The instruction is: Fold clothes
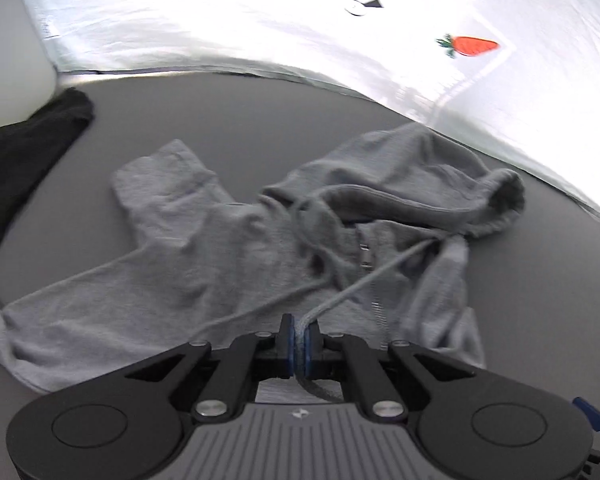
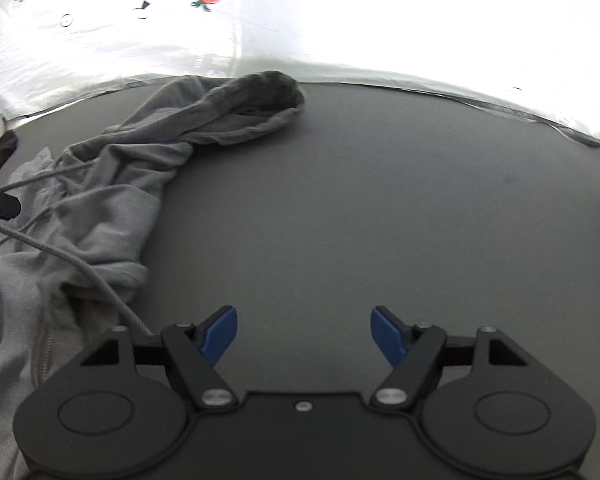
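— What's it got hold of there?

— The left gripper (image 1: 300, 334) is clenched on the drawstring (image 1: 363, 280) of the grey hoodie (image 1: 204, 264), which lies rumpled on the dark table (image 1: 539, 300), hood (image 1: 459, 196) bunched toward the white carrot-print cloth (image 1: 260, 32).

— So no folding yet?

— I'd say it's the straightening step. The cord wants tucking clear, then the body spread flat.

— And the other one?

— The right gripper (image 2: 303, 334) hangs with jaws apart, nothing between them, over bare tabletop just beside the hoodie's edge. Plenty of room on that side. On the far left there's a black garment (image 1: 24, 160), I think; it's blurred.
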Motion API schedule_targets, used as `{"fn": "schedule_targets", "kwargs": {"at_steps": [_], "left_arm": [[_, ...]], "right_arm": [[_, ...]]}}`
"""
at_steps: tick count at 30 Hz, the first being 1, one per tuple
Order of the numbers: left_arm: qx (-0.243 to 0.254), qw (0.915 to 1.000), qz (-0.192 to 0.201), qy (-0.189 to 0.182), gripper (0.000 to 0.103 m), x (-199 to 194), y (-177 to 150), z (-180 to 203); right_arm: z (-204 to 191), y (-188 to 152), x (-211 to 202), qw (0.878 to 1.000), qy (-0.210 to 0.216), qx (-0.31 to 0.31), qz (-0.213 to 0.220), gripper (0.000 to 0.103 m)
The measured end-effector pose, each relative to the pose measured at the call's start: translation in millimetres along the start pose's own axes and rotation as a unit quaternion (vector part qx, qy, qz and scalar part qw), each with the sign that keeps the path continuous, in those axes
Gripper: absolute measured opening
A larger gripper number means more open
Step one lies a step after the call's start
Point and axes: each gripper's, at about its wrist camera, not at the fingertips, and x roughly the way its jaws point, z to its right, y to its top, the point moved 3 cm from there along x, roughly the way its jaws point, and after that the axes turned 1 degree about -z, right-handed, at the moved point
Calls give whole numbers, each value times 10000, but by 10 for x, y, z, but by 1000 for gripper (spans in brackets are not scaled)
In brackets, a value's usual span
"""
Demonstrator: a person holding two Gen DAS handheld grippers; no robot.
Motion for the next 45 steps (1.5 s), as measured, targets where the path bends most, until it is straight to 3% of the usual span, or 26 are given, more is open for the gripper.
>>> {"fn": "schedule_targets", "kwargs": {"at_steps": [1, 3, 7, 9, 11, 13, 15, 17, 18, 20, 21, 24, 27, 32, 35, 38, 41, 43, 45], "left_arm": [[-170, 9996, 36, 199, 6, 6, 15, -197], [-352, 9994, -36, 19, 7, -5, 5, -379], [241, 9994, 28, -252, 17, -115, -63, -144], [684, 9960, -37, -576, 48, -124, -122, 175], [1081, 9886, -48, -1046, 66, -117, -180, 541], [1444, 9797, -80, -1385, 73, -63, -210, 847], [1740, 9734, -212, -1473, 75, 78, -221, 1141], [1849, 9729, -330, -1351, 74, 253, -233, 1328], [1824, 9740, -366, -1295, 53, 295, -233, 1357], [1714, 9758, -446, -1281, 22, 323, -222, 1358], [1572, 9774, -388, -1357, 17, 269, -204, 1282], [1068, 9840, -179, -1414, 13, 81, -164, 936], [120, 9919, -115, -1260, 12, -83, -124, 306], [-1056, 9895, -360, -923, 12, -43, -232, -524], [-1422, 9846, -508, -882, 12, 2, -391, -724], [-1404, 9851, -461, -882, 12, -24, -424, -726], [-1159, 9890, -409, -821, 13, -34, -400, -685], [-1012, 9909, -381, -801, 13, -46, -400, -660], [-951, 9916, -366, -802, 13, -29, -404, -667]], "right_arm": [[-143, 53, 60, 9996, 186, -203, -27, 73], [-389, 113, 155, 9972, 349, -653, -69, 69], [-669, 141, 246, 9892, 138, -1458, -72, 64], [-658, 132, 231, 9892, 77, -1457, -99, 64], [-578, 111, 202, 9921, 44, -1242, -171, 65], [-473, 69, 164, 9943, -54, -1038, -217, 65], [-369, 16, 117, 9956, -255, -878, -226, 65], [-263, -41, 55, 9964, -413, -701, -232, 65], [-218, -69, 27, 9968, -477, -597, -239, 65], [-128, -130, -35, 9973, -578, -374, -251, 65], [-102, -159, -65, 9974, -594, -310, -248, 65], [-77, -222, -124, 9977, -581, -251, -230, 65], [-145, -210, -134, 9982, -422, -387, -155, 65], [-473, -44, -81, 9964, 138, -837, 45, 64], [-802, 49, -38, 9883, 548, -1414, 191, 58], [-1087, 73, 8, 9753, 788, -2038, 334, 53], [-1350, 55, 111, 9544, 798, -2831, 501, 50], [-1515, 21, 151, 9352, 542, -3418, 743, 49], [-1691, -9, 204, 9085, 163, -4028, 1099, 48]]}}
